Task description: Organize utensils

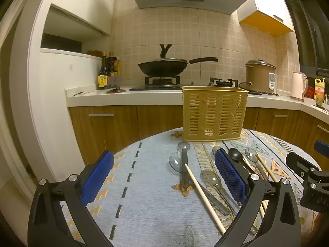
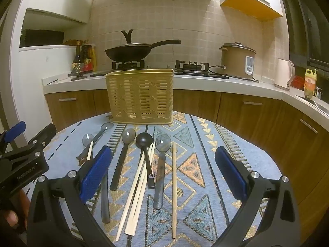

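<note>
A: Where does the tan slotted plastic utensil basket stand?

B: At twelve o'clock on the round table under the blue patterned woven cloth, upright at the far edge. Through its slots nothing shows inside (the interior below the rim is hard to read).

A: And the utensils?

B: All lie on the cloth, outside the basket. In the right wrist view, a black plastic ladle-shaped spoon sits near centre, with a clear-bowled spoon with a dark handle just beside it at three o'clock and a grey spoon with a black handle at nine. A bundle of pale wooden chopsticks crosses beneath the black spoon's handle; a single brown chopstick lies apart at three o'clock. Two more clear spoons rest at ten o'clock.

A: The grippers?

B: The right gripper is spread wide, released, blue pads over the utensils, gripping nothing. The left gripper is likewise spread, empty, above a clear spoon and a chopstick.
</note>
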### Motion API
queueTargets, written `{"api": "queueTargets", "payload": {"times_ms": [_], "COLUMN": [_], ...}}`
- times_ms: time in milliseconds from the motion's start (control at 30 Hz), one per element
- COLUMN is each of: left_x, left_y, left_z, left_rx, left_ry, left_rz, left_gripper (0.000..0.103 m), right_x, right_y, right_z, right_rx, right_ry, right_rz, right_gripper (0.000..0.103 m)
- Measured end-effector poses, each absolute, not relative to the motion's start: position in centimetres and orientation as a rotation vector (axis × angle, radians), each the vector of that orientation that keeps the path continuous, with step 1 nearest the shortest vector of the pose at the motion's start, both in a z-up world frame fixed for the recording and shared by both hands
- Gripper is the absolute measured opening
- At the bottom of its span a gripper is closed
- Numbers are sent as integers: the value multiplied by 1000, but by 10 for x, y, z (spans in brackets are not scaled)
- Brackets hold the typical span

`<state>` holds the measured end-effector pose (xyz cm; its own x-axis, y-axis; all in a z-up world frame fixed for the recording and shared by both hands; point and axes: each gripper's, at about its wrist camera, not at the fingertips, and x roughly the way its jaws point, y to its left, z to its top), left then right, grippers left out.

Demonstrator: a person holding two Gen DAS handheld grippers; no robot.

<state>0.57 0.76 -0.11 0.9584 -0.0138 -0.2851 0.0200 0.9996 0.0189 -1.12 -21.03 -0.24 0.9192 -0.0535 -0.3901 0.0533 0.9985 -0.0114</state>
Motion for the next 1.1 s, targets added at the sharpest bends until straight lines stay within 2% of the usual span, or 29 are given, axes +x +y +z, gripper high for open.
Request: {"api": "queueTargets", "payload": {"times_ms": [1100], "left_x": [8], "left_y": [9], "left_z": [-2], "left_rx": [13], "left_ry": [308], "left_rz": [-10], "left_gripper": [96], "right_x": [-12], "right_y": [-209], "right_z": [-1], "right_rx": [-15], "right_ry": [394], "right_rz": [-50], "right_gripper": [97]}}
